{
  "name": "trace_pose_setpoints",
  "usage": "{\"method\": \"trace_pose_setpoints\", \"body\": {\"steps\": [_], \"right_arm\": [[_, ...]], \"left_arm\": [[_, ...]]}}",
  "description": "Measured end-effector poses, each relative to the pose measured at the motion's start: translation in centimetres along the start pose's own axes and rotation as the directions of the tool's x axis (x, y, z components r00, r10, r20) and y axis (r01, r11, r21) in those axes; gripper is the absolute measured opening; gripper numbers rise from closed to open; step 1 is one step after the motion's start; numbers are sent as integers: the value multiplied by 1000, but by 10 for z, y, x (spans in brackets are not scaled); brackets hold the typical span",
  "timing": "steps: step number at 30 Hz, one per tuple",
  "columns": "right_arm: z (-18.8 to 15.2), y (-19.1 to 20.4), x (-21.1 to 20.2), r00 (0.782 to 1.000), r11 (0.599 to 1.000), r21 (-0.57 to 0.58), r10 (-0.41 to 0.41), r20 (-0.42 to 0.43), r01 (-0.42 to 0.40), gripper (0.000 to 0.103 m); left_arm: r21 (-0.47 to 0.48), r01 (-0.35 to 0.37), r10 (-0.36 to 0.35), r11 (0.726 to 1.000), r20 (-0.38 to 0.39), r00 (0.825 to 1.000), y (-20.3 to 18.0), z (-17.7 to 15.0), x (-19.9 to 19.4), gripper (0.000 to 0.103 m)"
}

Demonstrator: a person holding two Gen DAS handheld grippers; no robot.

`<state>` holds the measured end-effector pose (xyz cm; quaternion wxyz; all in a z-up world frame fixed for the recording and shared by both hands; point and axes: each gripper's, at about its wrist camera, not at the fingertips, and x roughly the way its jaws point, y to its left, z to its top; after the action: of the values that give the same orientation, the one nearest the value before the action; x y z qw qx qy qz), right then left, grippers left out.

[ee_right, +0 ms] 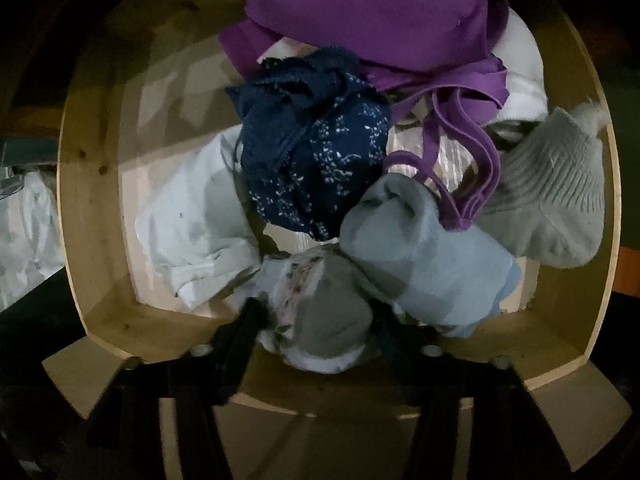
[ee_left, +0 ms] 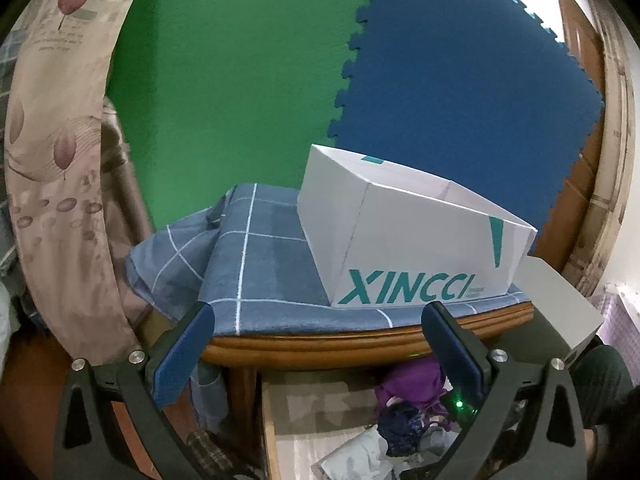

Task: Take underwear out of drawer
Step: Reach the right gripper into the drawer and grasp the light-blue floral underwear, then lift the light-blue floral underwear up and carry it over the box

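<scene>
Here one right gripper (ee_right: pixel 316 320) clamps one grey underwear (ee_right: pixel 320 320) in one drawer (ee_right: pixel 92 208)

Drawer (ee_right: pixel 86 216): one. Purple bra (ee_right: pixel 372 24): one. Navy underwear (ee_right: pixel 316 160): one. Grey sock (ee_right: pixel 556 200): one. Pale blue garment (ee_right: pixel 432 264): one. White cloth (ee_right: pixel 192 228): one. Floral garment (ee_right: pixel 316 320): one. Desk top: box (ee_left: pixel 408 248), one; checked cloth (ee_left: pixel 260 264), one.

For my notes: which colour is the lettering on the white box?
Teal lettering, clearest in the left wrist view.

The left wrist view is bright and evenly lit, sharp at centre, its edges bowed by the fisheye. The right wrist view is dim, softly blurred, with dark corners.
</scene>
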<state>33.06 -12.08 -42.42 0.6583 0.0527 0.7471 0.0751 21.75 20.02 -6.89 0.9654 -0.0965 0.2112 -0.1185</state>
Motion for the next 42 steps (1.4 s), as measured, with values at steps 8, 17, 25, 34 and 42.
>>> {"method": "trace_pose_setpoints", "body": {"steps": [8,17,25,34,42], "right_arm": [[-15,-6,-28,997,997,-82,22,72,-16,22],[-51,-10,-113,962,985,-164,97,254,-56,22],[-53,-24,-184,890,977,-212,73,450,27,22],[-77,-41,-250,811,974,-197,28,584,108,22],[-103,-50,-317,718,975,-165,10,696,146,22]], "left_arm": [[28,-12,13,1000,-20,1000,-6,-2,5,102],[122,-20,25,992,-35,999,-25,-8,12,102],[115,-27,34,993,-60,998,-26,-9,18,102],[136,-43,54,990,-81,995,-30,-12,24,102],[130,-55,64,990,-72,995,-28,-11,22,102]]}}
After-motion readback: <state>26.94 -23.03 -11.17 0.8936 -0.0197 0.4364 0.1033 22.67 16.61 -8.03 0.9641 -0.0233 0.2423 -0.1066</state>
